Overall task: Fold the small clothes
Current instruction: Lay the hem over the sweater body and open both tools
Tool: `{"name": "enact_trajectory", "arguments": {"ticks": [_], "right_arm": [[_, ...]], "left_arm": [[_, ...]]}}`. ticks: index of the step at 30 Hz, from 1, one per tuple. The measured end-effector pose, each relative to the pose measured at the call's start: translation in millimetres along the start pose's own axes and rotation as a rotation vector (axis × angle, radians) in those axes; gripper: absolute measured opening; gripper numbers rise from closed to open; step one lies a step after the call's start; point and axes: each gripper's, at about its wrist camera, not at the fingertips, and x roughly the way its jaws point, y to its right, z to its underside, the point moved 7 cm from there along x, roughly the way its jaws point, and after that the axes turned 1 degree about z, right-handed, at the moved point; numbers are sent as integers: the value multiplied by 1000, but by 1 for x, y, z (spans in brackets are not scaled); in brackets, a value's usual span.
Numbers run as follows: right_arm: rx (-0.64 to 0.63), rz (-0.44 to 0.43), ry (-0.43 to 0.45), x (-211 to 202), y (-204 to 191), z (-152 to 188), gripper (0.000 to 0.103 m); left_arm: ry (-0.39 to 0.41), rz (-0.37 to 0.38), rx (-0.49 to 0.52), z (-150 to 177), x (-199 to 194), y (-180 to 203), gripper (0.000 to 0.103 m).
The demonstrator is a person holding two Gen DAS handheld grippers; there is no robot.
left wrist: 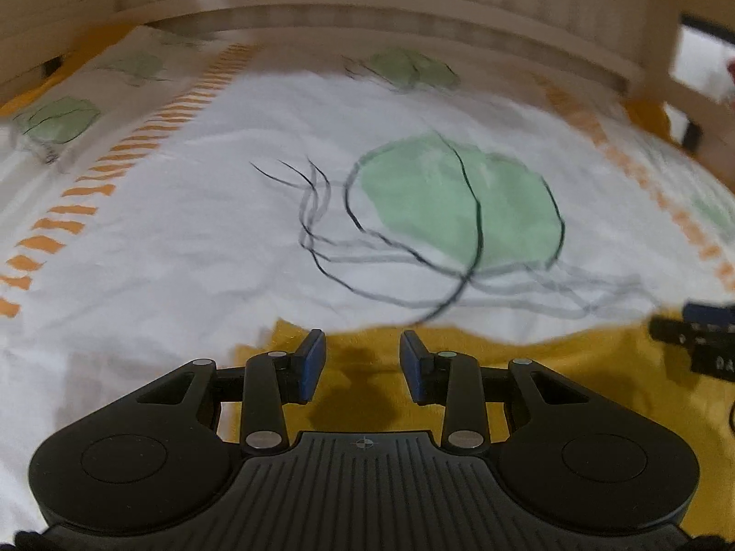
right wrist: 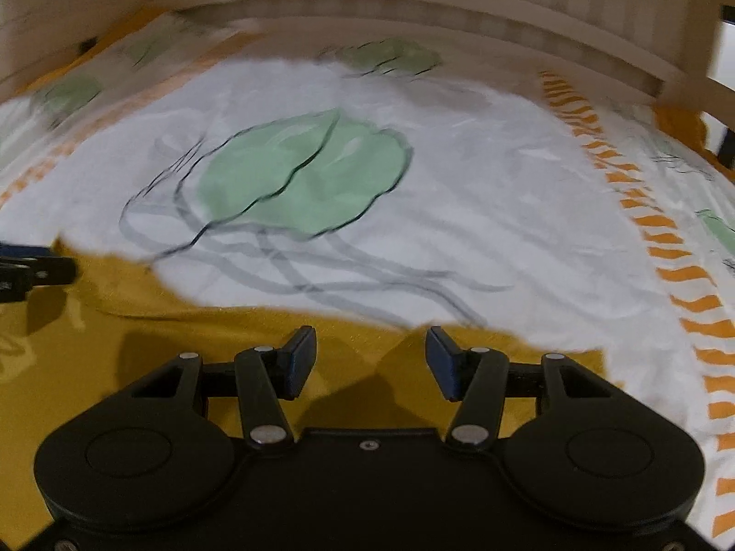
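A white cloth (left wrist: 220, 238) with a green leaf print, thin black lines and orange dashed stripes lies spread flat over a mustard-yellow cover (left wrist: 574, 367). Its near edge runs just ahead of both grippers. My left gripper (left wrist: 363, 344) hovers open over the yellow cover, nothing between its blue pads. My right gripper (right wrist: 372, 342) is also open above the yellow cover (right wrist: 138, 367), just short of the white cloth (right wrist: 505, 211), jaws empty. The right gripper's tip (left wrist: 693, 335) shows at the right edge of the left wrist view, and the left gripper's tip (right wrist: 32, 268) shows at the left edge of the right wrist view.
A pale wooden rail (left wrist: 413, 4) curves along the far side of the surface, with a wooden post (left wrist: 666, 46) at the right. The same wooden rail (right wrist: 413, 4) closes off the back in the right wrist view. Both views are motion-blurred.
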Motion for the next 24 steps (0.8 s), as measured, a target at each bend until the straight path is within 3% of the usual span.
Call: {"name": "enact_trajectory", "arguments": {"ticks": [4, 8, 14, 21, 24], "right_arm": [[24, -45, 42, -21, 1, 2, 60], [5, -85, 24, -30, -11, 21, 60], [12, 3, -3, -30, 17, 61, 60], [72, 91, 8, -51, 51, 73, 62], [101, 42, 55, -78, 41, 71, 62]], "left_arm": [[6, 24, -10, 15, -20, 4, 35], [-17, 33, 33, 45, -33, 9, 35], [-27, -2, 83, 93, -53, -6, 36], [-30, -4, 97, 106, -68, -11, 36], [-43, -14, 99, 108, -75, -6, 36]]}}
